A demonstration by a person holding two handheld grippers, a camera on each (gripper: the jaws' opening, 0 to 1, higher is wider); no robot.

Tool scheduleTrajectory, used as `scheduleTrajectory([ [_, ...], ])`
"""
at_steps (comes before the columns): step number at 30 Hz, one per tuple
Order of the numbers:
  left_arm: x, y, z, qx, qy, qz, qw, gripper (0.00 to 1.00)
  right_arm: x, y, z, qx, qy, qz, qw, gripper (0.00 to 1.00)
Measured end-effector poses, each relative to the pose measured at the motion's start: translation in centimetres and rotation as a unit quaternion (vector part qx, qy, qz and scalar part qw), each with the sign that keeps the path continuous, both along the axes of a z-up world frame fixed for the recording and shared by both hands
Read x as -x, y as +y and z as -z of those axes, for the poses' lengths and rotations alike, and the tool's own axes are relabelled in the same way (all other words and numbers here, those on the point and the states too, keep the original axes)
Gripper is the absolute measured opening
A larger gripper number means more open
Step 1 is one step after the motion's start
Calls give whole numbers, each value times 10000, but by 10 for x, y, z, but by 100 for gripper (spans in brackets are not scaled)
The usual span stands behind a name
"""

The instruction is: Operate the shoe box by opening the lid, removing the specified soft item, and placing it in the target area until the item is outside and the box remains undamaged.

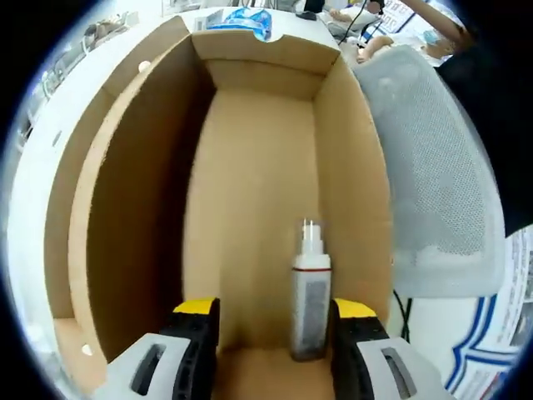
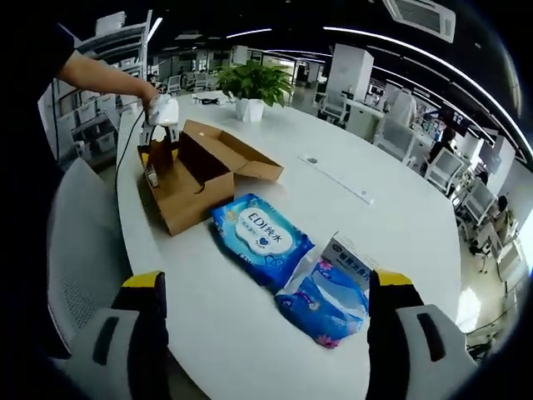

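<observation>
Your left gripper (image 1: 275, 333) inside the open shoe box (image 1: 250, 192), jaws apart around an upright spray bottle (image 1: 310, 300), grip uncertain, your right gripper (image 2: 265, 325) wide open above the white table (image 2: 400, 208), blue tissue pack (image 2: 260, 238) and blue pouch (image 2: 325, 300) outside the box.

Left gripper view: very close, looking straight down into the open shoe box (image 1: 250, 192), cardboard walls around most of the field, a white mesh chair (image 1: 441, 175) past the box's right wall. Right gripper view: farther back and higher, facing across the white round table (image 2: 400, 208) toward the office beyond. Shared between both: the shoe box (image 2: 196, 179), seen whole and small in the right gripper view, and the blue pack (image 1: 241, 21) (image 2: 261, 237) beside it.
</observation>
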State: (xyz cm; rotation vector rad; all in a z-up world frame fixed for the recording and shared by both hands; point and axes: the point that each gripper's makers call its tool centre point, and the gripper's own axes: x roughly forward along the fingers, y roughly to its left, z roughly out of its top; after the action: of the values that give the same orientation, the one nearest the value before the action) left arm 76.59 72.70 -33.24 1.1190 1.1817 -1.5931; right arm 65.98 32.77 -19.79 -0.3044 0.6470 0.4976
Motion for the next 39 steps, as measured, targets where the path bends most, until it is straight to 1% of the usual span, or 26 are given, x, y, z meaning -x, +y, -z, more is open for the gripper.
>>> scheduleTrajectory([
  [7, 2, 2, 7, 30, -30, 7, 10000, 50, 2, 1, 2, -46, -5, 42, 10000, 96],
  [11, 5, 0, 11, 126, -79, 43, 9999, 46, 3, 3, 2, -98, -27, 61, 9999, 95],
  [13, 7, 0, 13, 190, -81, 146, 9997, 44, 3, 4, 4, -103, -17, 63, 9999, 95],
  [18, 6, -1, 14, 283, -131, 135, 9994, 39, 5, 6, 8, -107, 25, 54, 9999, 94],
  [24, 10, -5, 16, 464, -184, 97, 9987, 31, 4, 7, 8, -139, -2, 63, 9999, 93],
  [27, 10, -12, 18, 641, -278, 124, 9975, 26, 5, 8, 8, -132, 1, 58, 9999, 92],
  [30, 12, -16, 19, 736, -336, 157, 9966, 22, 5, 10, 8, -146, -4, 39, 9999, 92],
  [33, 12, -17, 19, 716, -388, 178, 9965, 21, 6, 12, 7, -162, -9, 20, 9999, 92],
  [35, 11, -18, 18, 786, -443, 245, 9956, 21, 5, 15, 6, -178, -37, -9, 9998, 91],
  [39, 10, -21, 16, 849, -473, 170, 9951, 20, 4, 18, 3, -244, -89, -14, 9997, 91],
])
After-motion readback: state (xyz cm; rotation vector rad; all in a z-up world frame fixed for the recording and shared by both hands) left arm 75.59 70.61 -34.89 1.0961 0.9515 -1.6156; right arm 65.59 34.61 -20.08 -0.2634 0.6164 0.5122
